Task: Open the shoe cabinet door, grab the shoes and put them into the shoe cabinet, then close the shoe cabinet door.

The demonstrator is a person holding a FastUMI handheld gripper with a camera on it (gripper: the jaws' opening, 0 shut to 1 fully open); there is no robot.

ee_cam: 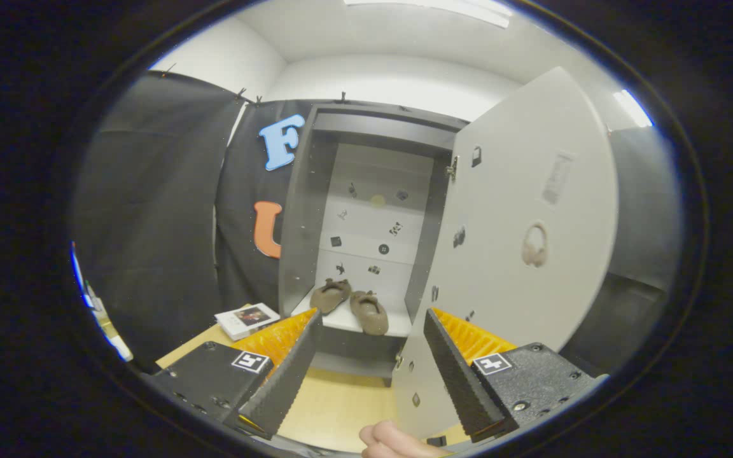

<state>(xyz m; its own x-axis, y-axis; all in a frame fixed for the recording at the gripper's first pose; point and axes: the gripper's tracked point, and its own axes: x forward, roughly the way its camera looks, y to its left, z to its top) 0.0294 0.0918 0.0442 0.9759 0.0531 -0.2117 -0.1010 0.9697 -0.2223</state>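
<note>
The grey shoe cabinet (366, 127) stands ahead with its door (519, 210) swung wide open to the right. Two brown shoes (352, 304) lie side by side on the cabinet's bottom shelf (341, 320), toes toward me. My gripper (373, 318) is open, with nothing between its fingers, and is held back from the cabinet; the shoes lie beyond the fingertips. The door's lower edge runs down just inside the right finger (452, 375).
A white booklet (247, 320) lies on the wooden floor (335, 407) left of the cabinet. Black cloth walls close the left side and back. Small stickers dot the cabinet's back panel and the door. Part of a hand (395, 442) shows below the fingers.
</note>
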